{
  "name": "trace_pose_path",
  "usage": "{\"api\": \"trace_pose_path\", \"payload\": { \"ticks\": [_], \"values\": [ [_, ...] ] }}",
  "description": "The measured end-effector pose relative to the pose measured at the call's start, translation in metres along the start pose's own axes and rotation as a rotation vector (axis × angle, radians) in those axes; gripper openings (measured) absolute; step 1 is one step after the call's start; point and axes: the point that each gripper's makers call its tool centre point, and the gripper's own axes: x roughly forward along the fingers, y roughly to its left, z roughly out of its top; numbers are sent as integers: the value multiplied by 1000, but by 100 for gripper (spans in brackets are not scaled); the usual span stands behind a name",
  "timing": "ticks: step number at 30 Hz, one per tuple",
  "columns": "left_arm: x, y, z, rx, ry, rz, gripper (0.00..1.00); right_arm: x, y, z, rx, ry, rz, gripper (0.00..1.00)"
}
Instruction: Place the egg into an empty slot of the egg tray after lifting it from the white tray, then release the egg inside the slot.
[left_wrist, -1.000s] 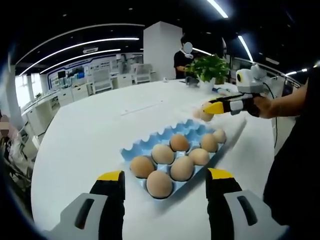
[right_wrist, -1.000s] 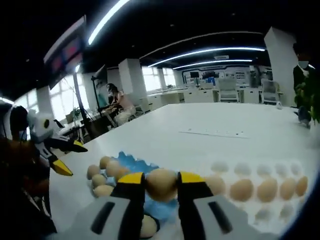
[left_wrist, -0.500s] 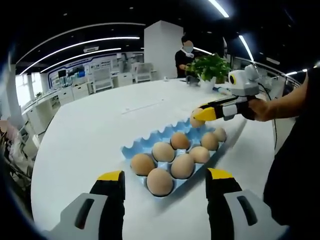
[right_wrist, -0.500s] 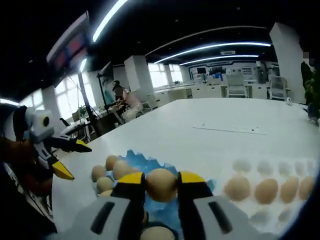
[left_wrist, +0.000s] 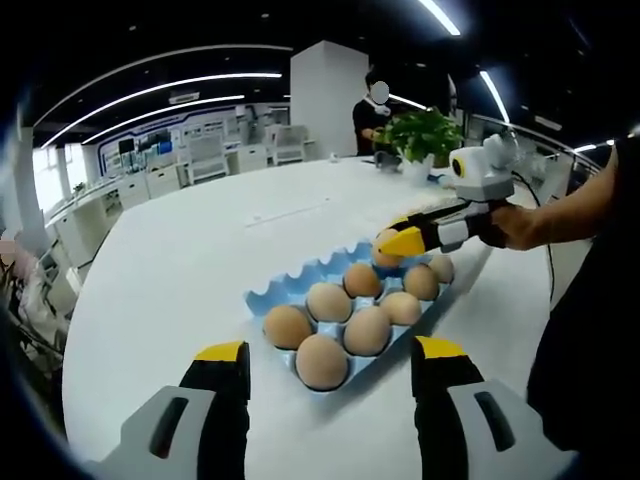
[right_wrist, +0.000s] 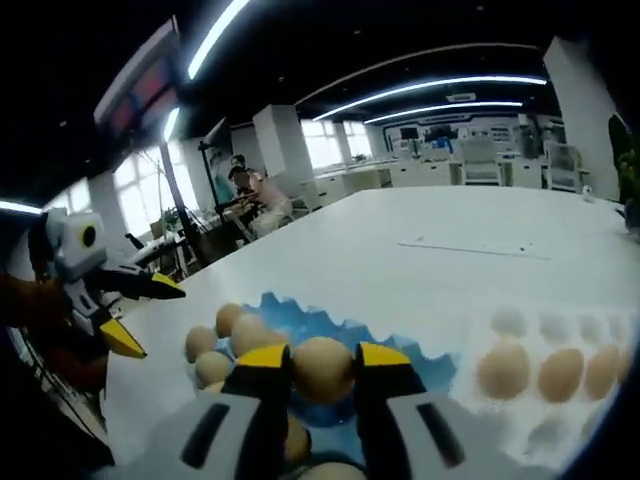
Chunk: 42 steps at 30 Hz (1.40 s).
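In the right gripper view the right gripper (right_wrist: 322, 372) has its jaws closed on an egg (right_wrist: 321, 368), hiding the egg's sides and the slots of the blue egg tray (right_wrist: 330, 325) right below. The white tray (right_wrist: 560, 420), at right, is cut off by the view's edge, its far eggs blurred. In the left gripper view the same gripper, held by a hand (left_wrist: 515, 226), reaches in from the right over the egg tray's far end, well above the worktop (left_wrist: 170, 270). The left gripper (left_wrist: 330, 365) hovers near the tray's near end, jaws wide apart and empty.
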Motion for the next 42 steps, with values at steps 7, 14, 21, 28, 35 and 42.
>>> {"api": "trace_pose_path", "payload": {
  "ticks": [7,14,21,28,35,42],
  "values": [
    [1,-1,0,1,1,-3,66,1,-4,-7,26,29,-1,25],
    [2,-1,2,2,0,-4,66,2,-2,-12,40,46,2,25],
    [2,-2,4,5,-3,-4,66,5,-1,-15,27,60,8,25],
    [2,-3,4,5,-2,-7,66,7,0,-15,-27,78,15,25],
    [1,-3,5,6,-3,-6,66,8,1,-15,-38,94,28,23],
    [1,-5,6,10,-7,-8,66,5,0,-15,-34,88,26,27]
  ]
}}
